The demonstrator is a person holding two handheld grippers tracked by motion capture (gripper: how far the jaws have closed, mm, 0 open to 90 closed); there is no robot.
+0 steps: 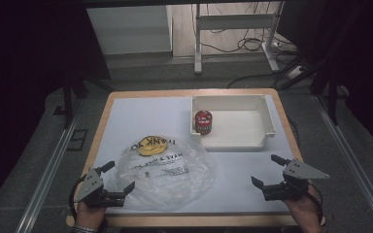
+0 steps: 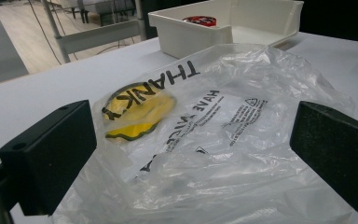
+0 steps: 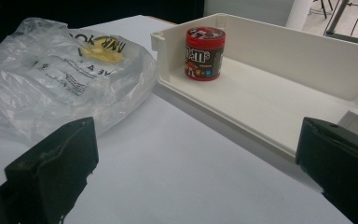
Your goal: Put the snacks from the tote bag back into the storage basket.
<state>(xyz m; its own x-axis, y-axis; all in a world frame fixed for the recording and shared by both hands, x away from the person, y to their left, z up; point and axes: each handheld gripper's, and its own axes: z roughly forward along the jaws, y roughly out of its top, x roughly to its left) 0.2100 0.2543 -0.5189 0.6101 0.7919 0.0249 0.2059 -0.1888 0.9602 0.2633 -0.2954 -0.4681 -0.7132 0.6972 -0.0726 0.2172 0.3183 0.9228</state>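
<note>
While both grippers gape empty, plastic bag (image 2: 214, 140) reads "THANK", red m&m's tub (image 3: 204, 52).

left hand-held gripper (image 1: 116, 176): black jaws, grey plate | right hand-held gripper (image 1: 267, 170): same

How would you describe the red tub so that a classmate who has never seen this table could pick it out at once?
Start at the white tray on the far right part of the table. In its left corner, close to the wall nearest the clear plastic bag, the red tub stands upright. It is a short round tub with a red lid, and nothing else lies in the tray.
</note>
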